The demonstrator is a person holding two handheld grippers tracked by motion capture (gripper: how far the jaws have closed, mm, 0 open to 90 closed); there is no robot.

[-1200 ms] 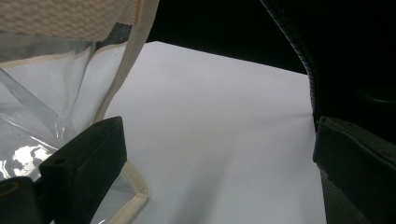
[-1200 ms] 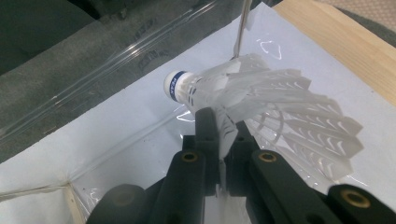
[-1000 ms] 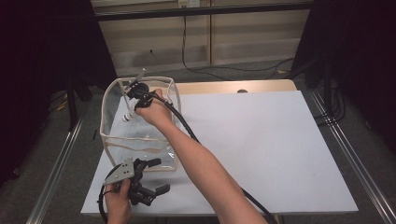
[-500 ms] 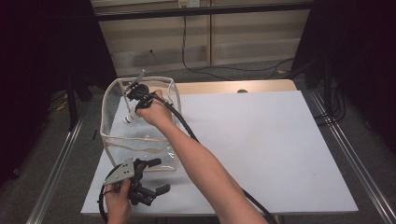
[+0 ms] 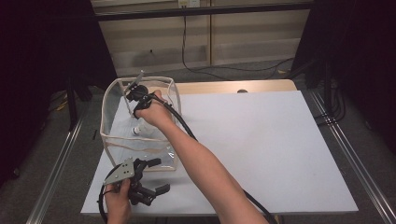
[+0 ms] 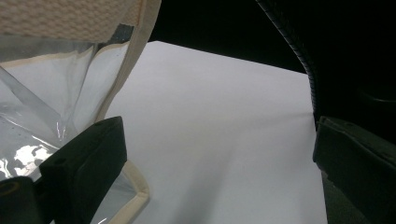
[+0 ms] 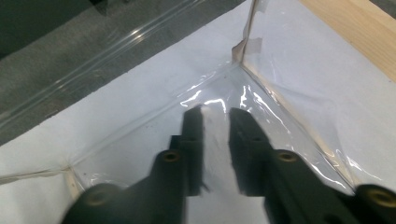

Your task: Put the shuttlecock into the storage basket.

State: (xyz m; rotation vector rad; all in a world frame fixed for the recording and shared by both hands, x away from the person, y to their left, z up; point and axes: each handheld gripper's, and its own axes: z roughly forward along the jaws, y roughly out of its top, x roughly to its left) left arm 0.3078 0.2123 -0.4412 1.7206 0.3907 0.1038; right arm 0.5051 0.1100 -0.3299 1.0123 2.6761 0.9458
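We see the right tool (image 5: 136, 99) lowered inside the clear bag (image 5: 112, 140) at the bench's (image 5: 280, 149) far left. In the right gripper view its jaws stand narrowly apart, just opened, nothing between them. From above, a small white item (image 5: 136, 131) lies on the bag floor. The left tool (image 5: 150, 176) rests by the bag's near corner (image 6: 135, 186), jaws wide, empty.

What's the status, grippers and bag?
Right claw inside clear bag, jaws just opening on a white object. Left claw open beside bag. Nothing in the way.
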